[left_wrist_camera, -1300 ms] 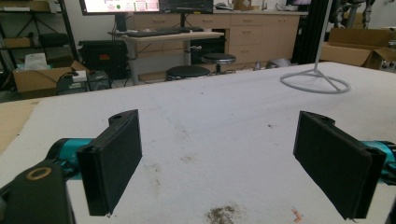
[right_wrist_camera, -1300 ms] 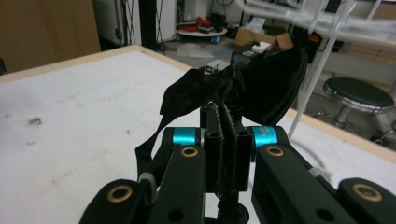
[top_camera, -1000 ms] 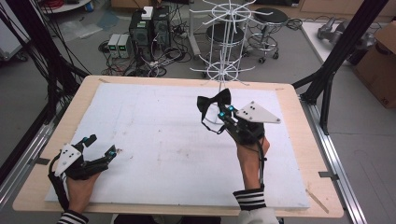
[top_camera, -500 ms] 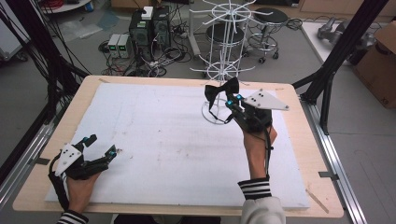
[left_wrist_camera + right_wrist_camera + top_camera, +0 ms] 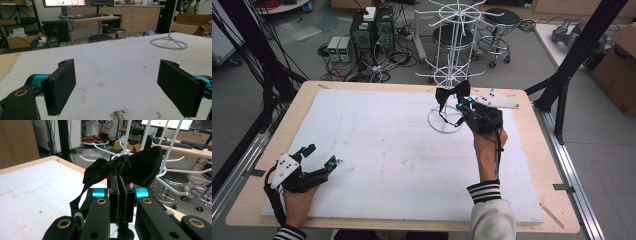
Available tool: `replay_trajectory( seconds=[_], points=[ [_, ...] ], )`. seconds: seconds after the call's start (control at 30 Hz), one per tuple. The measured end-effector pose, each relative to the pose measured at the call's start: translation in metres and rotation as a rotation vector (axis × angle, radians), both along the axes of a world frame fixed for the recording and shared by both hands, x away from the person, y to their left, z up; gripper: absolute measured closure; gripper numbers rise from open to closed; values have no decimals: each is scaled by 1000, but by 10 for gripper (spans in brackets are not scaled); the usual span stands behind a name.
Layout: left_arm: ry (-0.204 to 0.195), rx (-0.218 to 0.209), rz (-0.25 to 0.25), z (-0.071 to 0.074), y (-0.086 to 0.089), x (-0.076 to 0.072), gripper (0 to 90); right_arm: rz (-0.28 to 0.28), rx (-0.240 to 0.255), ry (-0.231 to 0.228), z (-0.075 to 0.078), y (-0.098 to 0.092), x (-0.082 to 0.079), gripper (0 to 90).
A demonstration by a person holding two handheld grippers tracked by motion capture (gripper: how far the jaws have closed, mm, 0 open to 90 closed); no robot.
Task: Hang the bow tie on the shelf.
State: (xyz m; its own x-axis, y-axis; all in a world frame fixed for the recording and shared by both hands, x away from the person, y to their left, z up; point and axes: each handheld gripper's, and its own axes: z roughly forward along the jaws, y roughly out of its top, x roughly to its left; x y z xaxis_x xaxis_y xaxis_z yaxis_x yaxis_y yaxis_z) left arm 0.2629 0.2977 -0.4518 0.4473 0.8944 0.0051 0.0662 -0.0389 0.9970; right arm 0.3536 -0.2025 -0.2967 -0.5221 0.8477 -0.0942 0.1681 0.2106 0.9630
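A black bow tie (image 5: 453, 93) (image 5: 125, 168) is pinched at its knot by my right gripper (image 5: 458, 102) (image 5: 121, 202), which is shut on it and held up close to the white wire rack (image 5: 452, 45) (image 5: 165, 147) at the table's far side. The tie's strap (image 5: 77, 202) dangles down beside the jaws. The rack's hooks stand just behind the tie in the right gripper view. My left gripper (image 5: 319, 159) (image 5: 117, 85) rests low at the front left of the white board (image 5: 387, 150), open, with nothing between its black pads (image 5: 62, 85).
The rack's round wire base (image 5: 447, 120) (image 5: 168, 43) sits on the far right part of the board. The wooden table edge (image 5: 252, 200) frames the board. Black frame posts (image 5: 569, 70), stools and computer gear stand on the floor beyond the table.
My right gripper has carried the bow tie forward and up toward the wire rack. The left gripper has stayed put.
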Motion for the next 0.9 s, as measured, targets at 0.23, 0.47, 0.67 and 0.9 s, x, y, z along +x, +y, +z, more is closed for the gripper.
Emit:
replay_trajectory(
  seconds=[0.23, 0.47, 0.67, 0.9],
  points=[
    [1, 0, -1, 0, 0, 0, 157, -15, -3, 22, -5, 0, 7, 870],
    [1, -1, -1, 0, 0, 0, 157, -40, -15, 55, -10, -3, 15, 869],
    [1, -1, -1, 0, 0, 0, 157, -47, -20, 81, -14, -3, 20, 868],
    [0, -2, -2, 0, 0, 0, 157, -54, -24, 95, -17, -1, 24, 861]
  ],
)
